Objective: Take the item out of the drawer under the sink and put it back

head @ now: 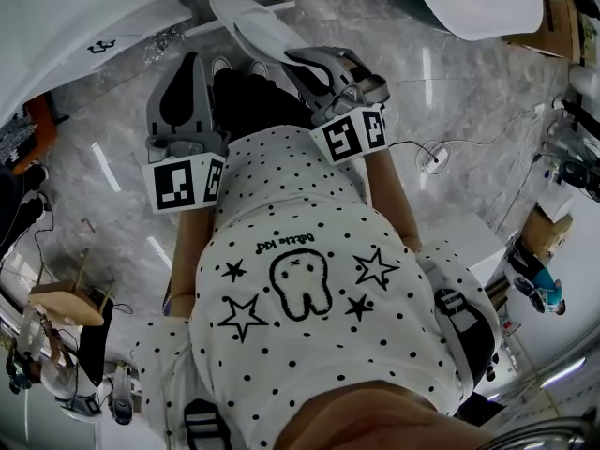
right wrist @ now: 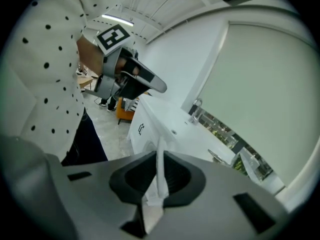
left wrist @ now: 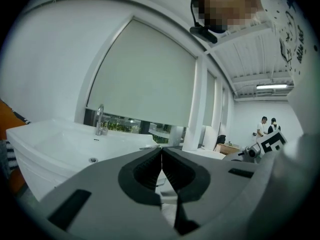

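Head view: the person stands on a grey marble-pattern floor in front of a white sink unit, with one tool in each hand.

1. Right tool: it is closed on a white flat item.
   - The item projects from the jaws up and to the left in this view, towards the sink unit.
   - It is clear of the floor and touches nothing else.
   - In the right gripper view it stands edge-on between the two dark pads. Both pads press on it, and a narrow gap equal to its thickness separates them.
2. Left tool: it is closed and empty.
   - In the left gripper view the ribbed pads meet at the tip and nothing lies between them.
   - It is just beside the right tool, on the person's left, and apart from the item.
3. Sink unit: the left gripper view shows the white basin with a chrome tap at its rear edge, below a pale roller blind.
   - The right gripper view shows the white cabinet front under the basin.
   - No view shows whether the drawer is open or closed.
4. Item position: outside the sink unit, in the air in front of it, held only by the right tool.
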